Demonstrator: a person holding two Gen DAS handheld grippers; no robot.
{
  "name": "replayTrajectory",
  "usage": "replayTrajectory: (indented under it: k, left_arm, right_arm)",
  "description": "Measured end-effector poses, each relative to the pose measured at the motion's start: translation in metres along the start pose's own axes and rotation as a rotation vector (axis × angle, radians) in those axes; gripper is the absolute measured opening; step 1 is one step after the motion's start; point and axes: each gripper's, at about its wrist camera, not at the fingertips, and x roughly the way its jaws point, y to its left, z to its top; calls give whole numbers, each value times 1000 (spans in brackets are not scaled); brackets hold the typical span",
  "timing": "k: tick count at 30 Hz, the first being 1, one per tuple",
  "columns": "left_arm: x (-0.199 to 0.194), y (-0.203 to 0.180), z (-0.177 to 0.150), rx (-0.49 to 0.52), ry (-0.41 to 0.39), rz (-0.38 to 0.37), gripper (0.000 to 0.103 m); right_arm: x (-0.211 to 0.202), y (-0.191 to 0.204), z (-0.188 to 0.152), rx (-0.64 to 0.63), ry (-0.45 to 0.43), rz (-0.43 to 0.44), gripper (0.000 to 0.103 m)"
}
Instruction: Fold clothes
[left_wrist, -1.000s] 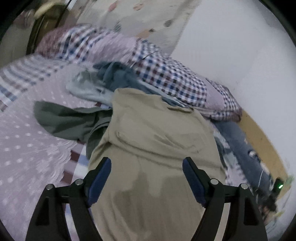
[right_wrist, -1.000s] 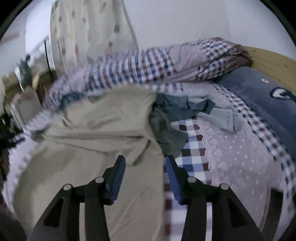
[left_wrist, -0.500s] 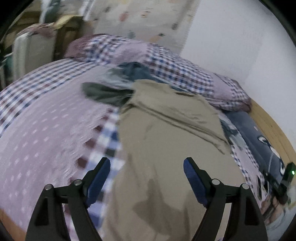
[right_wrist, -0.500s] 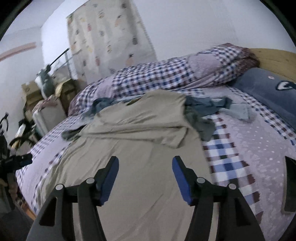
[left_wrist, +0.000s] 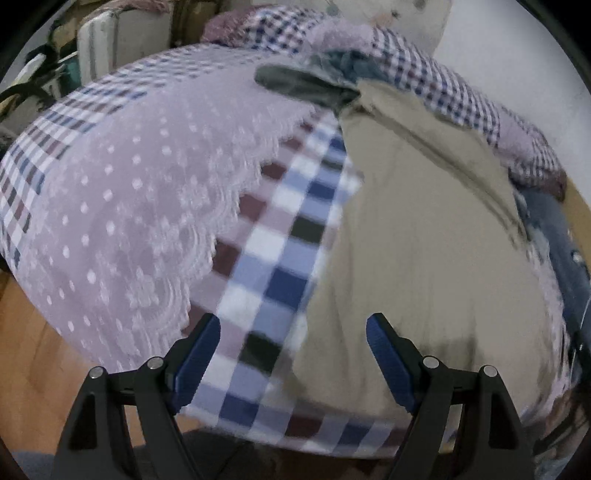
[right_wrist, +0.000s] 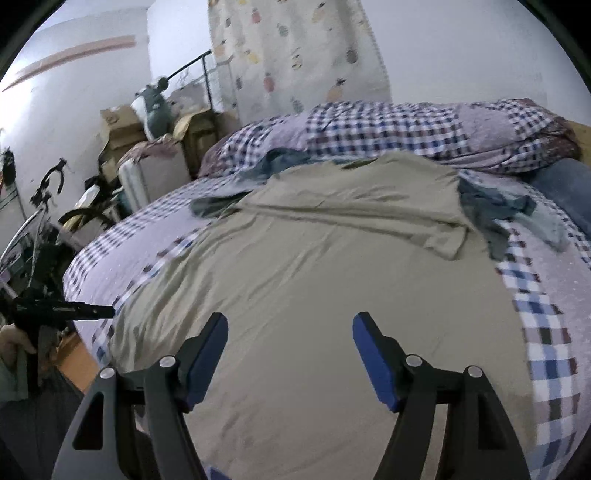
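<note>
- Khaki garment (right_wrist: 314, 273) spread on bed (left_wrist: 122, 206): thin, limp, light.
- Pinch your near hem corners.
- Left tool (left_wrist: 293, 354), right tool (right_wrist: 290, 354): both spread apart, empty.

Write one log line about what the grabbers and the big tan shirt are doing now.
left gripper: open, empty | right gripper: open, empty, above shirt | tan shirt: spread on bed, top part folded over | fold: unfinished

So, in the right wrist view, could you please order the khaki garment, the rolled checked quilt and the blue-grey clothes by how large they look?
1. khaki garment, by far the largest.
2. rolled checked quilt, though it lies farther away, so its true size is unsure.
3. blue-grey clothes, smallest.
</note>
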Motion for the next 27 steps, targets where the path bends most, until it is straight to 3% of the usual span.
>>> replayTrajectory:
  k: [2,7,9,14,18,23,27]
  left_arm:
    - [3,-1,-8,8,18,-20,85]
    - [15,4,-26,-92,102,-198,84]
    - [22,6,-30,-132,139,-265,76]
    - [23,-4,-28,-145,142,-374,73]
    - [18,-4,-27,-158,122,-371,73]
    - [6,-19,-19,-71,50,-339,73]
    - [1,-20,-19,-52,34,-364,73]
  right_arm:
    - [5,7,-3,-12,15,9,74]
    - [14,18,-7,-32,41,33,74]
    - [17,23,-9,-50,52,38,74]
    - [26,39,-17,-115,85,44,74]
    - [35,57,-27,-184,117,52,74]
    - [45,82,-39,-266,153,61,74]
    - [54,97,-47,-292,179,66,74]
